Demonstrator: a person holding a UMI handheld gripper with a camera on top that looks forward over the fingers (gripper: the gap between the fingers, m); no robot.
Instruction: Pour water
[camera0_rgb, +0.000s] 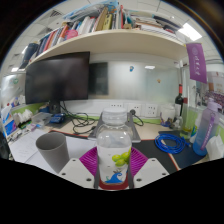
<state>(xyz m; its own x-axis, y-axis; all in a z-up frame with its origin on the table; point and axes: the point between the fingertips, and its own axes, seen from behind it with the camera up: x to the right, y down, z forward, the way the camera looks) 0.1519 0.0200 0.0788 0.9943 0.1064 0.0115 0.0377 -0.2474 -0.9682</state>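
1. The gripper (113, 172) is clamped on the clear bottle (114, 148), both purple pads (88, 160) pressing its sides.
2. The bottle stands upright between the fingers, white cap on, yellow-and-red label showing.
3. A grey cup (52, 151) sits on the counter (80, 135) just left of the gripper, apart from the bottle.
4. Beyond the fingers: a dark monitor (58, 77), with a shelf of books (85, 22) above.
5. Blue cable (172, 143) coils to the right.

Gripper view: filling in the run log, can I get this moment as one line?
gripper: shut on bottle | bottle: upright, capped | grey cup: beside it on desk, upright
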